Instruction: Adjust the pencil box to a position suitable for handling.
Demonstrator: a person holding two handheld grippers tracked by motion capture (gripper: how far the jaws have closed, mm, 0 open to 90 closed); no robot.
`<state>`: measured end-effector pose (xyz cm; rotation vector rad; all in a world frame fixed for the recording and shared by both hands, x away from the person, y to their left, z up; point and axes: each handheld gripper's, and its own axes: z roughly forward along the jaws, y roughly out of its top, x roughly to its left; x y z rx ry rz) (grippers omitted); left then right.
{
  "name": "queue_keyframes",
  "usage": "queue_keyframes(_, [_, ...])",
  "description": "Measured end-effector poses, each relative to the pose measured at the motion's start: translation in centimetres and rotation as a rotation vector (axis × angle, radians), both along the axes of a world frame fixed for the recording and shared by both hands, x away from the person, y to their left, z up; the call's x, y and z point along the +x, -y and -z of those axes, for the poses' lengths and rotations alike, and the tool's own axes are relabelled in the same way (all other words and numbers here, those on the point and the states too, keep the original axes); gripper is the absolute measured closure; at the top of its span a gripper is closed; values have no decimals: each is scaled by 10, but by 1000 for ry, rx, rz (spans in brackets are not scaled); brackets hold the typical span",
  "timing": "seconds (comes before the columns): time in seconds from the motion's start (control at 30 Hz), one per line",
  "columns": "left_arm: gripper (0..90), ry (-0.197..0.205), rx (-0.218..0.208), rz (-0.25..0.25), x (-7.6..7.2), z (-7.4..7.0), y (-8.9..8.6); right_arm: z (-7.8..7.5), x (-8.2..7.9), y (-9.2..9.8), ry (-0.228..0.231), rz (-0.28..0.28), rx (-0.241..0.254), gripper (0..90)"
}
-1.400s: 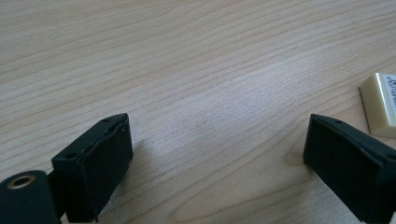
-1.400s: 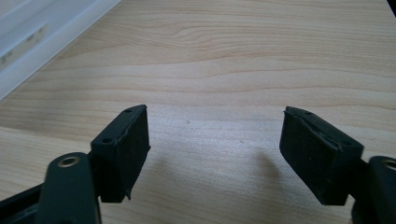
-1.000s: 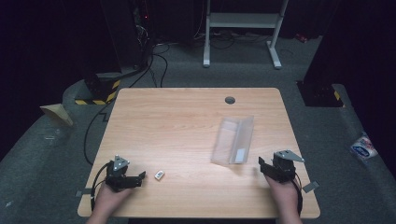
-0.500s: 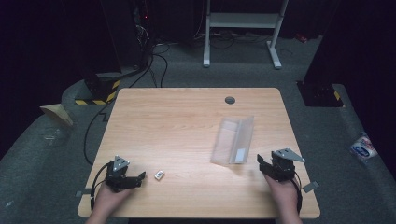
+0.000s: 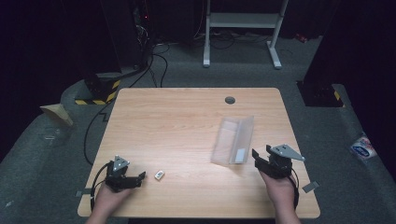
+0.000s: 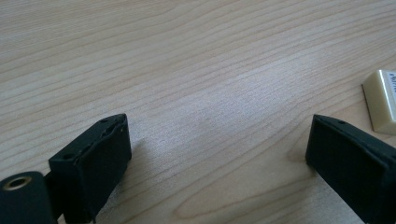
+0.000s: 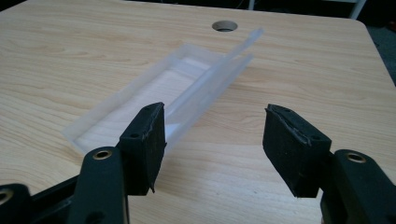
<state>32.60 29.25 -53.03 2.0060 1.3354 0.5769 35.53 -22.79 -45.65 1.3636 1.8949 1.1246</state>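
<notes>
1. Holding both grippers low at the near edge of the table [image 5: 187, 112], we have nothing in hand yet: the left gripper [image 5: 140, 177] rests on the wood with its jaws spread wide and empty, and the right gripper [image 5: 256, 157] hangs with its jaws likewise wide apart and empty.
2. Just right of our left gripper lies the eraser [image 5: 159, 174], a small cream block with squared edges and a smooth, slightly glossy face; in the left gripper view it sits just beyond the right-hand jaw, apart from it.
3. Just ahead and to the left of our right gripper lies the case [image 5: 233, 139], a long, clear plastic box lying open, its lid folded back along one long side; it looks thin-walled, frosted, light, and apparently empty.
4. We judge the work barely begun: neither thing is grasped, and the two lie well apart. The eraser likely goes into the case, so picking, carrying, placing and perhaps closing the lid all remain.
5. Farther off, the tabletop is pale wood-grain laminate, matt, with a round cable hole [image 5: 229, 100] near its far edge.
</notes>
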Motion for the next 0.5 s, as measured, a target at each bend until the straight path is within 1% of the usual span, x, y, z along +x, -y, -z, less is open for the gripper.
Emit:
queue_keyframes(0.2, [68,-1,-3,4,0,0,0,0,-2,-12,4,-35,-1,380])
queue_keyframes(0.27, [69,-1,-3,7,0,0,-1,1,-4,-15,4,-49,-9,374])
queue_keyframes(0.5, [69,-2,-6,9,0,0,-1,8,-7,-24,-19,-71,-25,361])
